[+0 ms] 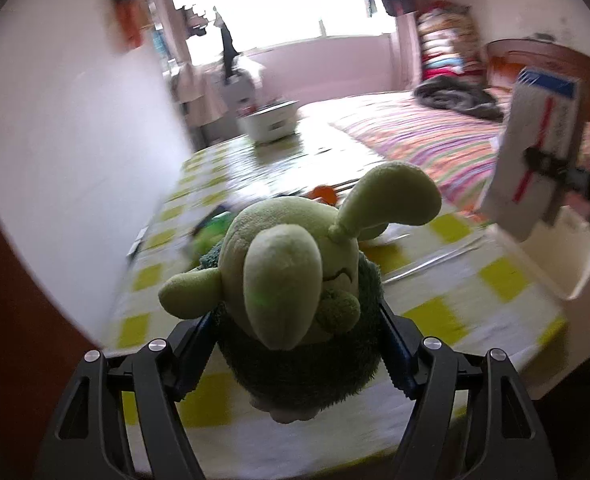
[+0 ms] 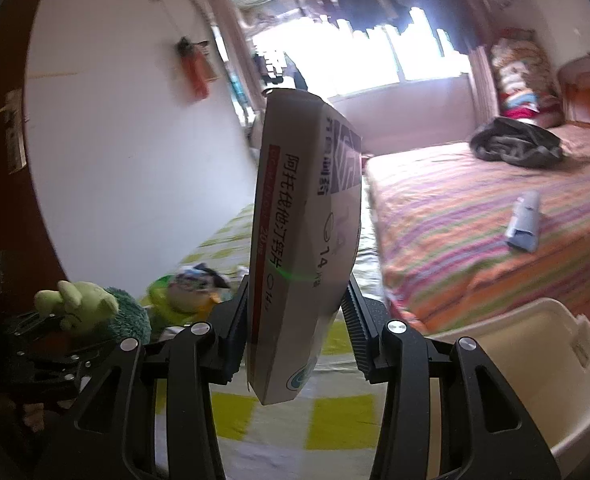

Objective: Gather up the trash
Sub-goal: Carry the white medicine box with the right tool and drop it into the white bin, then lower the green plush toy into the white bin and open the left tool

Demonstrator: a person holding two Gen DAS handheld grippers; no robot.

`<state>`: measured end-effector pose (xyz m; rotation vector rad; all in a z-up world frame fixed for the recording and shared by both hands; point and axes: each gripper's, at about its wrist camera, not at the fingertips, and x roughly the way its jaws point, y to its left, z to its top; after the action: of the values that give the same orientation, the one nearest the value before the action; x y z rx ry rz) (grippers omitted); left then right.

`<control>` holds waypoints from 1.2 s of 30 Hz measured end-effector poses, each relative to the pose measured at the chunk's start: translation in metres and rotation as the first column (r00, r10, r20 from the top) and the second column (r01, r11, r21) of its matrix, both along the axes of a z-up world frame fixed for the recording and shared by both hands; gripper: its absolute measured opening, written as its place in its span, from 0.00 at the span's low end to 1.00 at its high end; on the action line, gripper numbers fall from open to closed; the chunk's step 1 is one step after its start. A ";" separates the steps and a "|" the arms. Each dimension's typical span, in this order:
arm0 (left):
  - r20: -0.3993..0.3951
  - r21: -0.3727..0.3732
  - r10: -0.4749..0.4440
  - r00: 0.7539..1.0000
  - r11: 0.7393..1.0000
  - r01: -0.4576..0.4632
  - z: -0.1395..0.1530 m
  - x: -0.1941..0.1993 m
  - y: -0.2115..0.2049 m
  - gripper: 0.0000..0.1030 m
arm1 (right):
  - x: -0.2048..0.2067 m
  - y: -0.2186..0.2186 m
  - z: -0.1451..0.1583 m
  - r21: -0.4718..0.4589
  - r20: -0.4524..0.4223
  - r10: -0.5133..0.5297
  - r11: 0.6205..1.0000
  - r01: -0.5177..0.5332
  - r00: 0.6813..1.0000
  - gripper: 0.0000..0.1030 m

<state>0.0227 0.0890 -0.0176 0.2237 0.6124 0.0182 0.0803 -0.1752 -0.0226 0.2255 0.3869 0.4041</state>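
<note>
While the left gripper (image 1: pixel 299 344) clamps a green plush toy (image 1: pixel 291 276) by its furry body, its jaws spread wide around it, the right gripper (image 2: pixel 295 328) pinches a white medicine box (image 2: pixel 303 240) upright between narrow-set jaws. Both hang over the near end of a yellow-checked table (image 1: pixel 435 316), the toy to the left, the box to the right. A cream bin (image 2: pixel 535 368) sits near right, beside the striped bed (image 2: pixel 475 240).
</note>
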 end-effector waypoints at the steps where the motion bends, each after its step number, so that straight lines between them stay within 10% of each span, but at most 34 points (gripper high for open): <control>1: 0.004 -0.004 -0.019 1.000 1.000 0.020 0.001 0.005 -0.008 0.68 | 0.000 -0.006 -0.002 -0.004 -0.002 -0.020 1.000 0.020 1.000 0.41; 25: 0.002 -0.101 -0.439 0.899 0.894 0.437 0.008 0.056 -0.147 0.69 | -0.010 -0.095 -0.030 -0.151 -0.016 -0.363 0.922 0.357 0.932 0.46; 36: -0.038 -0.108 -0.474 0.879 0.877 0.468 -0.001 0.070 -0.164 0.69 | -0.015 -0.128 -0.030 0.000 -0.069 -0.394 0.919 0.395 0.917 0.71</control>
<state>0.0931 -0.0754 -0.0187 0.2766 0.6069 -0.4938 0.0650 -0.3029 -0.0523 0.3248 0.3944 0.0001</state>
